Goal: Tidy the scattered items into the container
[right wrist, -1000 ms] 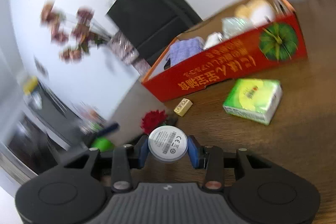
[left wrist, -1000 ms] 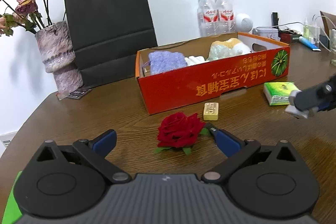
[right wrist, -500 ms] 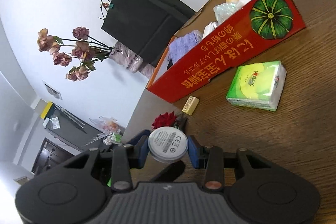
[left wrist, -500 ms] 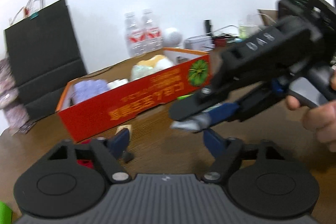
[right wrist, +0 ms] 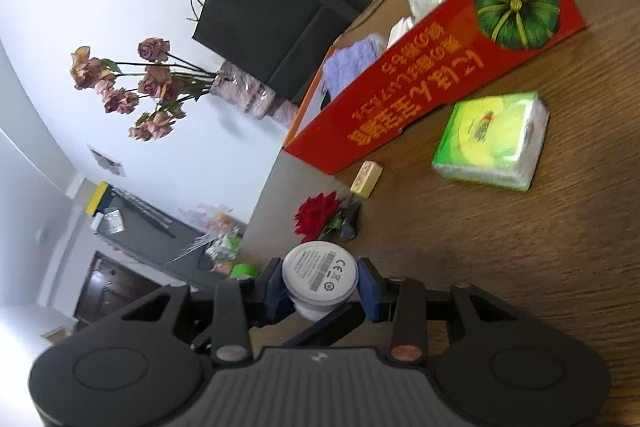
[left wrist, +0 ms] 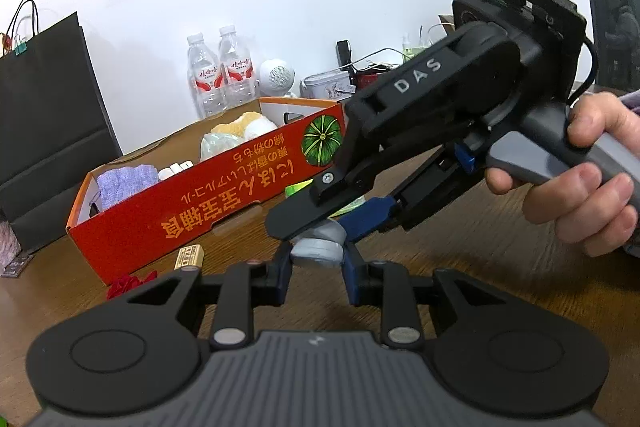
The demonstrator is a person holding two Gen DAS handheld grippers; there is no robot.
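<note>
Right tongs [right wrist: 320, 285] clamp a white round puck [right wrist: 319, 273], held above the tabletop [right wrist: 520, 247]. Left tongs [left wrist: 316, 267] have just been closing and now pinch the same puck from the near side. Red box [right wrist: 432, 99] sits far; tissue pack [right wrist: 492, 141], small yellow block [right wrist: 366, 179] and rose [right wrist: 318, 213] lie loose in front of it.

Both grippers meet at one small white disc.

The right gripper [right wrist: 320, 285] clamps the disc [right wrist: 319, 277] between its blue pads, tilted downward; a hand [left wrist: 588, 183] grips its grey handle. The left gripper [left wrist: 316, 267] faces it, jaws just closed inward around the same disc, pads at its sides; firm contact cannot be confirmed.
</note>
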